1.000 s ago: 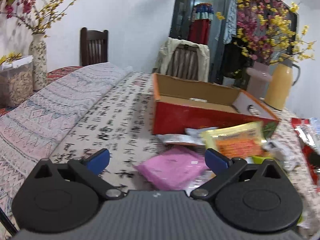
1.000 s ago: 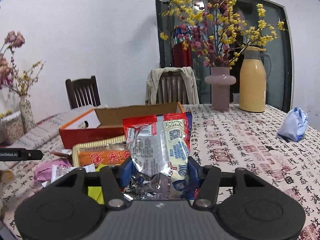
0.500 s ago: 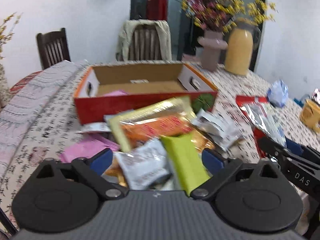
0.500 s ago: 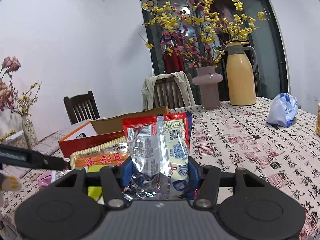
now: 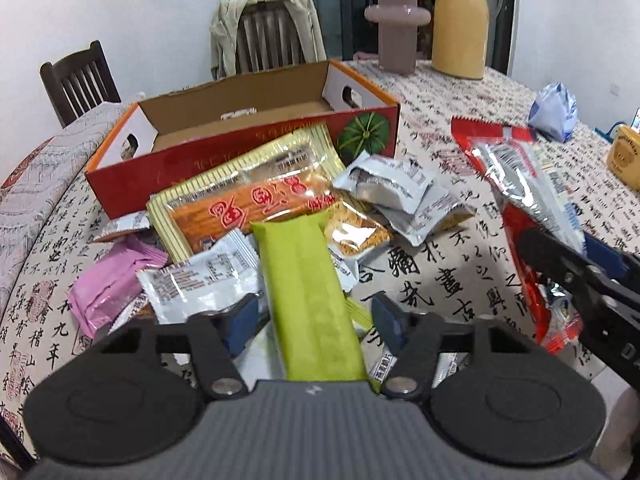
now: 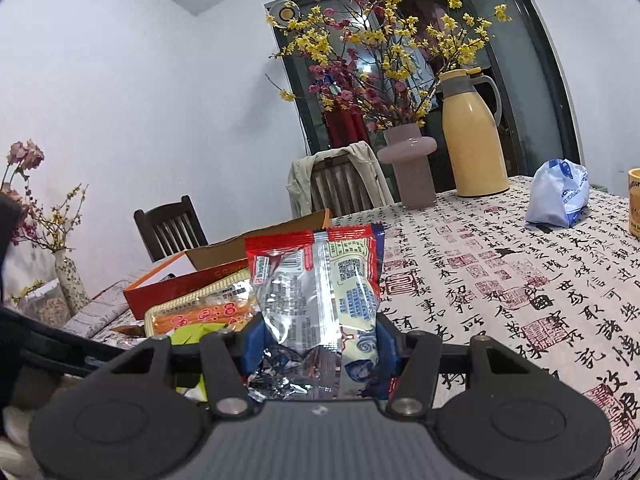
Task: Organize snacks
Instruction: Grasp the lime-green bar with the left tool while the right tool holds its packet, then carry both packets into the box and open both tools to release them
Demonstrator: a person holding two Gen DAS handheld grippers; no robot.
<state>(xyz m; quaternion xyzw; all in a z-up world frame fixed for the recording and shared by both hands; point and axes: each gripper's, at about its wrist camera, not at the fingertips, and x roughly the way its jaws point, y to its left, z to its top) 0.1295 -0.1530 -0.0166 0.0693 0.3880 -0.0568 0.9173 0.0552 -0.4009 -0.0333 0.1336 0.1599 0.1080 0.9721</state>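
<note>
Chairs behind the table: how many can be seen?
2. A dark wooden chair at the far left; a chair draped with a beige jacket behind the box. Others may be hidden.

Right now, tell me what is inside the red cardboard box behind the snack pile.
The red cardboard box looks almost empty: bare brown floor with one small white packet near its back wall. Its front wall hides the near strip of floor, so anything there goes unseen.

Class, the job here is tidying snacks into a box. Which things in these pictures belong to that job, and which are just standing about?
Belong to the job:
red cardboard box
green packet
orange snack pack
pink packet
silver pouches
red-and-silver bag

Just standing about:
yellow flask
pink vase
blue-white bag
draped chair
</note>
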